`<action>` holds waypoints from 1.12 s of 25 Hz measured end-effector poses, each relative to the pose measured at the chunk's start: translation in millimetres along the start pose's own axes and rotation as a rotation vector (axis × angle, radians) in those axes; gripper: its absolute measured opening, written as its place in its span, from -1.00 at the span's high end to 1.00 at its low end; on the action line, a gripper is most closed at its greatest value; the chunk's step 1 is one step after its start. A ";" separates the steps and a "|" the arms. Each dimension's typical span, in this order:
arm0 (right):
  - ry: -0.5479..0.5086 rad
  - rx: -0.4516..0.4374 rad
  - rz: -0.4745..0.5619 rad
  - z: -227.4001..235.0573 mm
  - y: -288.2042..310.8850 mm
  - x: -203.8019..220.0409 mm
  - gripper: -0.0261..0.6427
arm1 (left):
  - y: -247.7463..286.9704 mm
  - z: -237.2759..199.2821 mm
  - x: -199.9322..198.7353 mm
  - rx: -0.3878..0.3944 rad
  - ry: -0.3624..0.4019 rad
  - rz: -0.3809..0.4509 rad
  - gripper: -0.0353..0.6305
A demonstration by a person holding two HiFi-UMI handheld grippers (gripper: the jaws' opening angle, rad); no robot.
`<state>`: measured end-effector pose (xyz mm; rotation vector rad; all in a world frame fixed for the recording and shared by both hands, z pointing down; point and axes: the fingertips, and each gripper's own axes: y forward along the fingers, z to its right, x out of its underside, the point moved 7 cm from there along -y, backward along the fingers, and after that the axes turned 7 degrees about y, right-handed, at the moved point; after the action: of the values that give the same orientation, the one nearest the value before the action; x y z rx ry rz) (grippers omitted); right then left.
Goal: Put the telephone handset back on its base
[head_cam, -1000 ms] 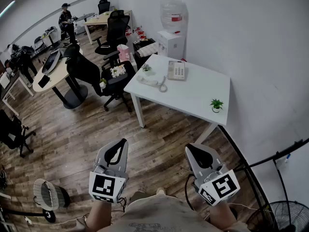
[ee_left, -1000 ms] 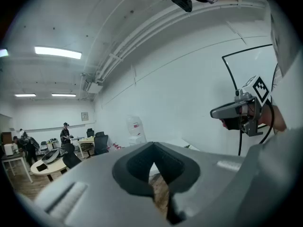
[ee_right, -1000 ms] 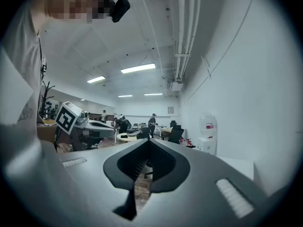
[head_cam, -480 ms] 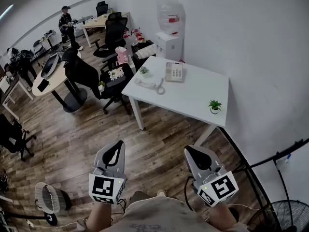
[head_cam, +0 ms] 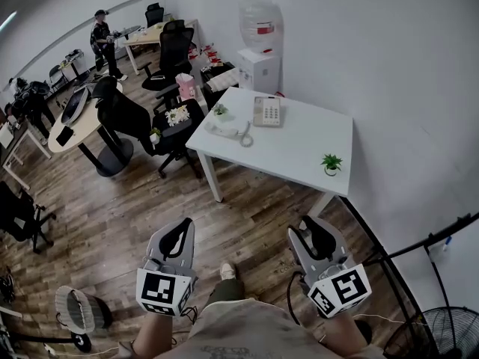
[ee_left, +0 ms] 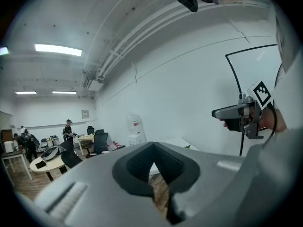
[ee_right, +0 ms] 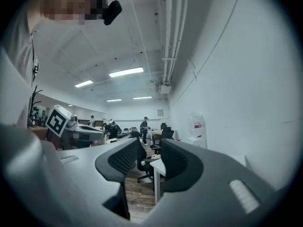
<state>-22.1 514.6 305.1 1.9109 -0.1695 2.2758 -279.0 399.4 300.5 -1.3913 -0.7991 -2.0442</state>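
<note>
A beige telephone base sits at the far side of a white table several steps ahead. Its handset lies off the base to the left on the tabletop, joined by a coiled cord. Both grippers are held low in the head view, well short of the table. My left gripper is shut with its tips together and nothing in it. My right gripper stands open; its jaws have just been opening, and only floor and table leg show through the gap.
Two small potted plants stand on the table. Black office chairs crowd its left side, and a water dispenser stands behind it. A white wall runs along the right. A floor fan is at bottom right. People are at the back.
The right gripper's jaws have parted from shut to open and it has shifted slightly. A shoe now shows between the grippers. The left gripper looks unchanged.
</note>
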 end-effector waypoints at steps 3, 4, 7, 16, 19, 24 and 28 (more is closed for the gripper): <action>-0.009 0.026 0.014 4.7 4.1 -4.3 0.15 | 6.1 -4.6 1.7 0.009 -0.007 0.002 0.89; -0.015 0.030 0.009 6.6 6.6 -4.7 0.12 | 9.6 -6.8 2.3 0.011 -0.009 0.007 0.89; -0.027 0.042 -0.011 14.5 19.1 -2.4 0.09 | 24.0 -14.3 4.3 0.017 -0.021 0.021 0.89; -0.037 0.040 -0.044 37.1 89.2 -1.0 0.09 | 80.1 -57.7 21.0 0.029 -0.052 0.019 0.59; -0.044 0.045 -0.058 45.9 119.7 -1.9 0.08 | 105.0 -81.3 23.8 0.028 -0.046 0.016 0.50; -0.034 0.038 -0.084 58.3 179.7 -5.8 0.08 | 147.6 -125.3 29.8 0.047 -0.049 0.005 0.49; -0.042 0.018 -0.095 68.0 236.6 -11.6 0.06 | 186.6 -164.0 35.5 0.057 -0.046 -0.001 0.49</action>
<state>-1.4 269.1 310.0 1.9326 -0.0623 2.1852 -259.8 149.7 318.1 -1.4114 -0.8713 -1.9811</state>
